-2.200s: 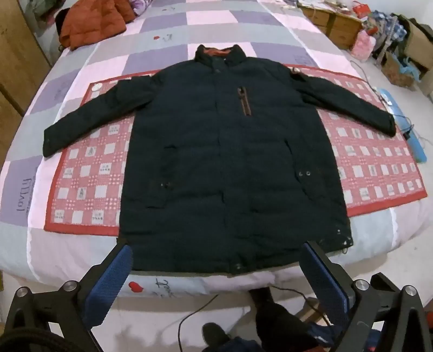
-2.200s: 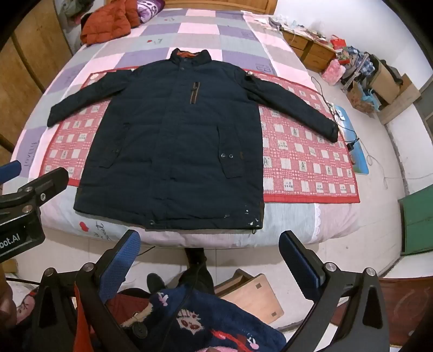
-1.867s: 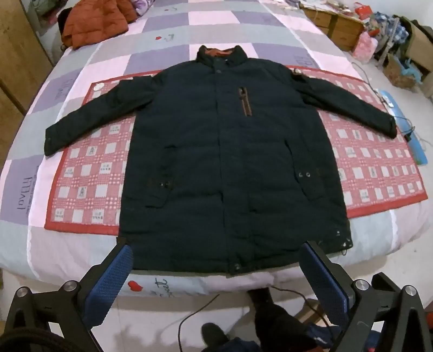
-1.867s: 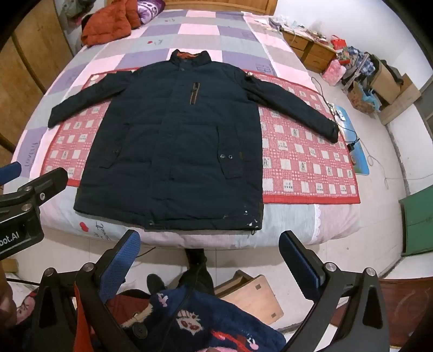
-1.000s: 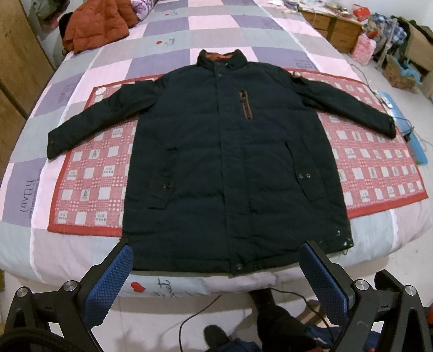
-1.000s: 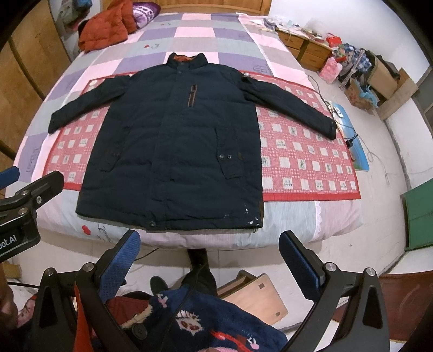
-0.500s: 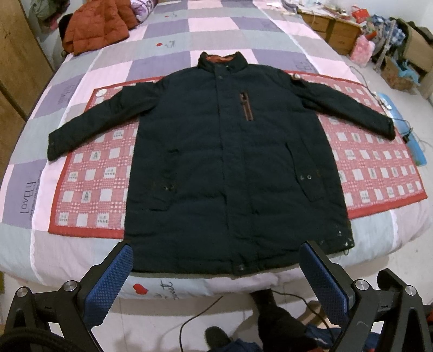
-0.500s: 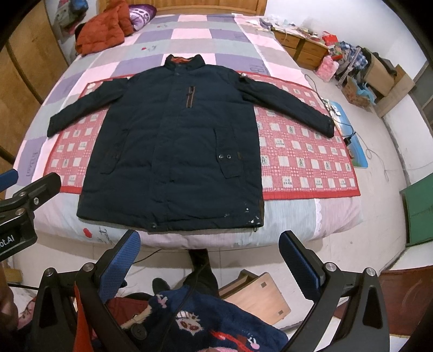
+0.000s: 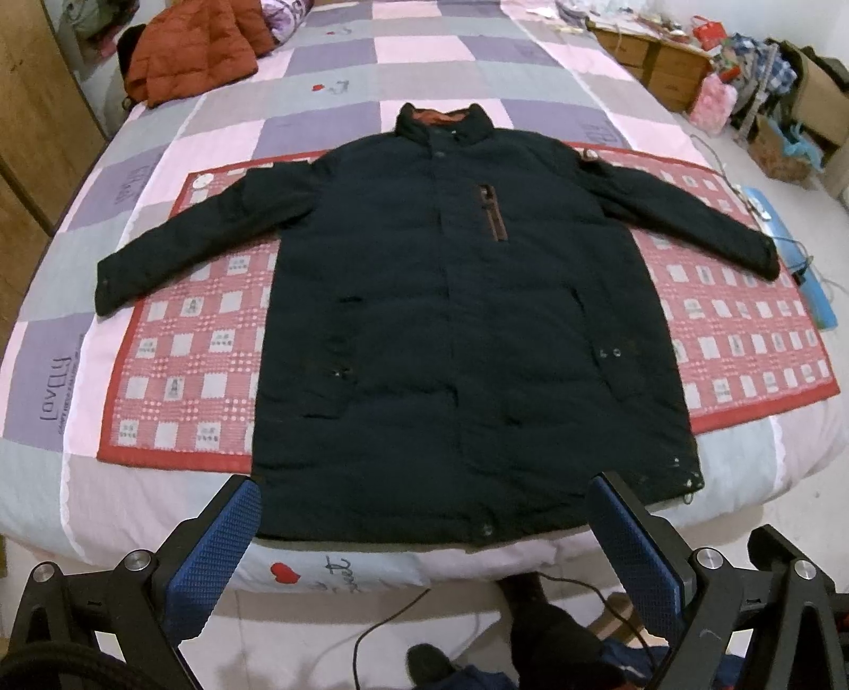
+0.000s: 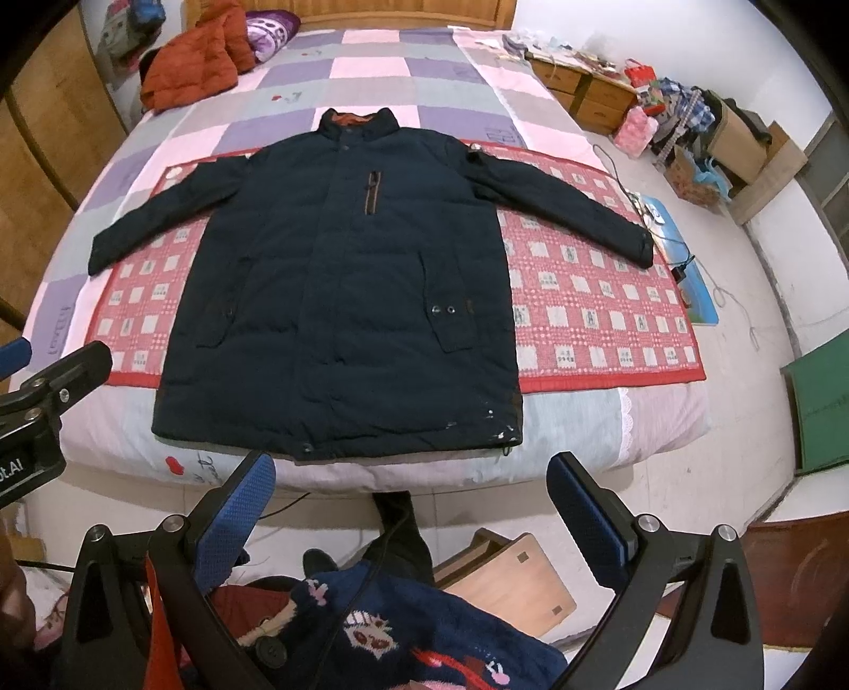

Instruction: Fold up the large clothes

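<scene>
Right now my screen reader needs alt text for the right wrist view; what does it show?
A dark navy coat lies flat and unfolded, front up, sleeves spread, on a red checked mat atop a patchwork bed. The open right gripper hangs short of the hem, touching nothing; the left gripper shows at the left edge.

Both grippers sit off the foot of the bed point(image 9: 63, 499), fingers spread wide, nothing between them. Left gripper point(image 9: 424, 536) has open air straight ahead to the hem of the dark coat point(image 9: 456, 318); right gripper point(image 10: 411, 509) likewise. Coat lies flat, sleeves spread over the red checked mat point(image 10: 594, 313), so both cuffs are reachable from the sides. Orange jacket point(image 9: 196, 50) is far up by the headboard, well apart. Floor under the grippers is cluttered: a loose cable point(image 9: 392, 621), a wooden board point(image 10: 514, 594), dark shoes (probably, blurry). Right bedside: blue strip point(image 10: 695, 292) with cords near the cuff.
</scene>
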### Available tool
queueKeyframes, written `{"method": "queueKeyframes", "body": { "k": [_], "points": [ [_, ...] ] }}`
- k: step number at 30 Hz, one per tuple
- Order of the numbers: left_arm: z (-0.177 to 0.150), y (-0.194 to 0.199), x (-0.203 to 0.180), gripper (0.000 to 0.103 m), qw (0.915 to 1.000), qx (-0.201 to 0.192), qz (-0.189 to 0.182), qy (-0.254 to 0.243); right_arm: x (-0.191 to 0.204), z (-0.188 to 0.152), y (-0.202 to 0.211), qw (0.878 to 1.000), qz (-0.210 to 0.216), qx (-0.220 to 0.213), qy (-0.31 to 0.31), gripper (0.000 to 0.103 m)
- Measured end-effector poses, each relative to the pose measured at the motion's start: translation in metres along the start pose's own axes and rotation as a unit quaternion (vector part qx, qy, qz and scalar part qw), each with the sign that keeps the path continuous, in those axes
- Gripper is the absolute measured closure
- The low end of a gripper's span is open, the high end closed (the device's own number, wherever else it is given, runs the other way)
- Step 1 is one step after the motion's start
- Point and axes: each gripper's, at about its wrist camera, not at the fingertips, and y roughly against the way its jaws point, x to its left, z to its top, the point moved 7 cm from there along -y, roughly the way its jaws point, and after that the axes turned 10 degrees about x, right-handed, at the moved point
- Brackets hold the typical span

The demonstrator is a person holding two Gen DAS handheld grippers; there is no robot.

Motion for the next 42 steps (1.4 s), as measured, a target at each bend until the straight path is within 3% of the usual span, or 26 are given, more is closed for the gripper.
{"method": "queueKeyframes", "body": {
  "k": [14, 18, 24, 32, 42],
  "points": [
    [0.011, -0.006, 0.002, 0.002, 0.9999, 0.009, 0.002, 0.007, 0.014, 0.006, -0.010, 1.000, 0.000, 0.006, -0.010, 0.000],
    [0.018, -0.017, 0.031, 0.002, 0.9996, 0.017, -0.002, 0.021, 0.012, 0.017, -0.015, 1.000, 0.005, 0.006, -0.017, 0.000],
    [0.035, -0.039, 0.032, 0.002, 0.9988, 0.030, 0.005, 0.039, -0.008, 0.048, -0.032, 1.000, 0.010, 0.008, -0.027, 0.000],
    [0.074, -0.092, 0.027, 0.002, 0.9950, 0.056, 0.020, 0.080, -0.031, 0.111, -0.088, 1.000, 0.010, 0.014, 0.010, 0.000],
    [0.100, -0.218, 0.045, 0.002, 0.9881, 0.086, 0.028, 0.124, -0.033, 0.205, -0.217, 0.994, -0.032, -0.027, 0.102, 0.000]
  ]
}}
